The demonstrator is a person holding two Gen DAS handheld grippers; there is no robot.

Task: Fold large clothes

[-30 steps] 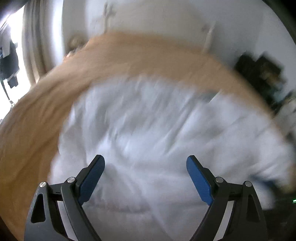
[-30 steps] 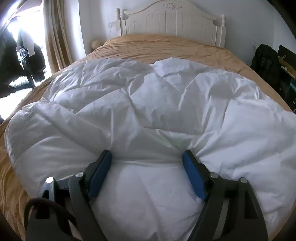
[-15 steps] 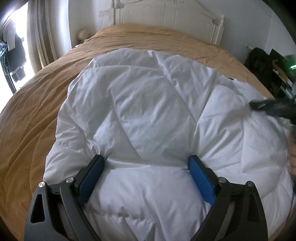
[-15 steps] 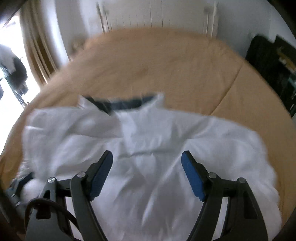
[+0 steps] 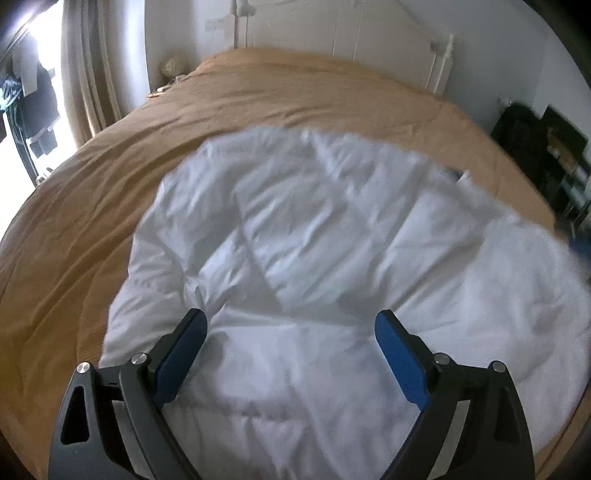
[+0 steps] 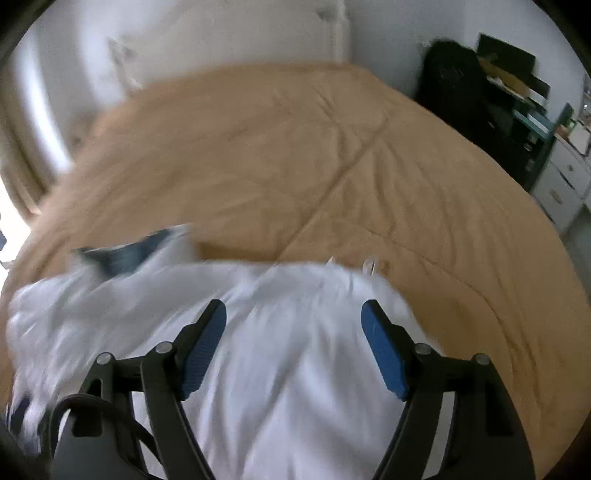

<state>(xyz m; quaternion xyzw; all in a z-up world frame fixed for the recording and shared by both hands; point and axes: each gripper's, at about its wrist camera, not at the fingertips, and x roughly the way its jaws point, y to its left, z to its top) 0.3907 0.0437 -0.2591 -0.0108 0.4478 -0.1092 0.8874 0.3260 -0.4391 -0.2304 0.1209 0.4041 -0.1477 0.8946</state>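
Observation:
A white quilted puffer jacket lies spread on a tan bedspread. My left gripper is open, its blue pads apart just above the jacket's near part, holding nothing. In the right wrist view the jacket is blurred, with a dark blue collar lining at its far left edge. My right gripper is open over the jacket's right part, empty. Whether the fingers touch the fabric cannot be told.
A white headboard stands at the far end of the bed. Curtains and a bright window are on the left. Dark bags and shelves and white drawers stand at the right. Bare tan bedspread stretches beyond the jacket.
Both grippers moved over the jacket and stayed open. The right view swung to the jacket's right side, with more bare bedspread in sight. The left view drew back slightly.

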